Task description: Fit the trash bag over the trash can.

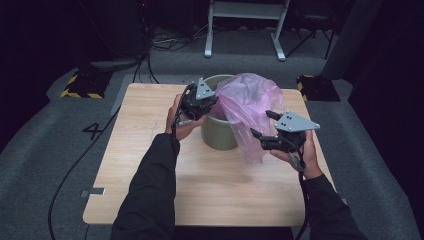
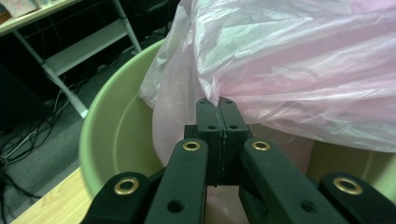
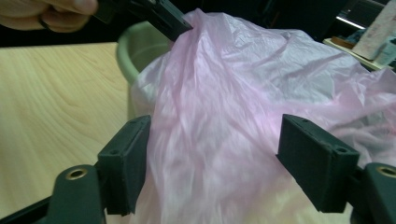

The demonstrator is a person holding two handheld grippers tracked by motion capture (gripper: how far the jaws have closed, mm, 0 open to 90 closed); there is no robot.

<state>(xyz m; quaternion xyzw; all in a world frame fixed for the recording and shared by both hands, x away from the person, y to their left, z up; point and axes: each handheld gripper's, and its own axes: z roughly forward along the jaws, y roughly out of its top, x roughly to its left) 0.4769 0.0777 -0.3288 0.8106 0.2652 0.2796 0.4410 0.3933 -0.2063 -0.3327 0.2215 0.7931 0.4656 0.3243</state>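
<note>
A pale green bin [image 1: 218, 136] stands mid-table with a thin pink plastic bag [image 1: 248, 102] draped over its rim and down its right side. My left gripper [image 1: 214, 103] is at the bin's left rim, shut on a fold of the bag [image 2: 289, 60]; its pads [image 2: 220, 108] meet on the film above the bin's inner wall [image 2: 112, 140]. My right gripper [image 1: 262, 123] is to the right of the bin, open. The bag [image 3: 215, 116] hangs between and beyond its wide-apart pads [image 3: 128, 163], which do not press on it. In the right gripper view, the left gripper [image 3: 180, 29] pinches the bag's top.
The wooden table [image 1: 150, 165] has free room to the left of the bin and in front of it. On the floor beyond are a white stand [image 1: 245, 30], cables [image 1: 145, 60] and two yellow-and-black striped blocks [image 1: 82, 86], [image 1: 317, 86].
</note>
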